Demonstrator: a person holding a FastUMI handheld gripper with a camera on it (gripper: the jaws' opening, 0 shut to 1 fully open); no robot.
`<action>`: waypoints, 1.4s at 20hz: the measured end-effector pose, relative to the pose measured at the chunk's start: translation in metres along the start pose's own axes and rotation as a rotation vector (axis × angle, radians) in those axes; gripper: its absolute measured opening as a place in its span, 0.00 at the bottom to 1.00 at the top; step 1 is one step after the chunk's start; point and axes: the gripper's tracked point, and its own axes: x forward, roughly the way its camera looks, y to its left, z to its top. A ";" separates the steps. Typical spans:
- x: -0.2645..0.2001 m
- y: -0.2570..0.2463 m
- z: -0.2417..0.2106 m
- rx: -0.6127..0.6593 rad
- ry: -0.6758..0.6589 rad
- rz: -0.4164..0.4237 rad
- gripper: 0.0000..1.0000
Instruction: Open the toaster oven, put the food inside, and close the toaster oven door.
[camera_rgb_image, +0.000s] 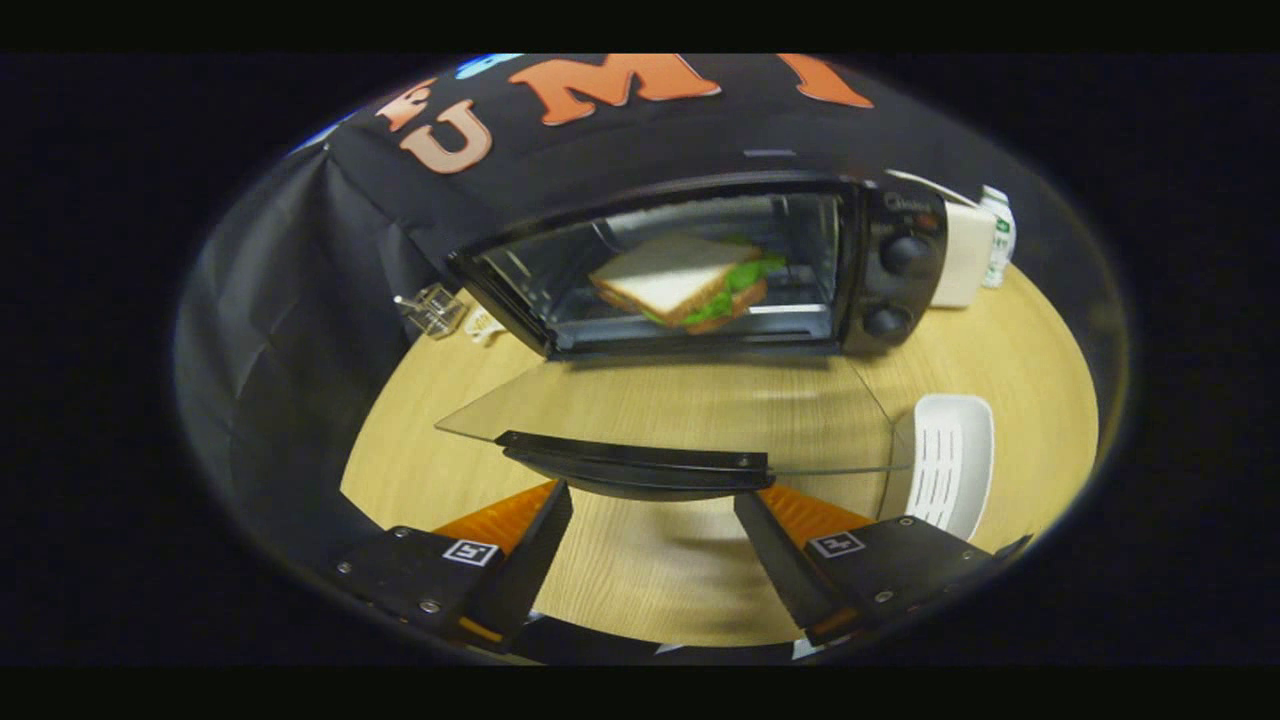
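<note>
The black toaster oven stands at the back of the wooden table with its cavity open. Its glass door is folded down flat toward me. A sandwich of white bread with green lettuce lies inside on the rack. The door's black handle runs crosswise right at my fingertips. My gripper is open, its fingers spread wide, with the handle's two ends just over the tips. Nothing is pinched between the fingers.
A white slotted tray lies on the table to the right of the door. A white box and a small bottle stand behind the oven's knob side. A clear plastic piece sits left of the oven.
</note>
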 end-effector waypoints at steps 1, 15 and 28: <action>-0.005 0.003 0.013 -0.022 -0.026 0.007 0.97; -0.001 -0.014 0.126 -0.009 -0.189 -0.088 0.96; -0.175 0.017 0.262 -0.270 -0.698 -0.122 0.95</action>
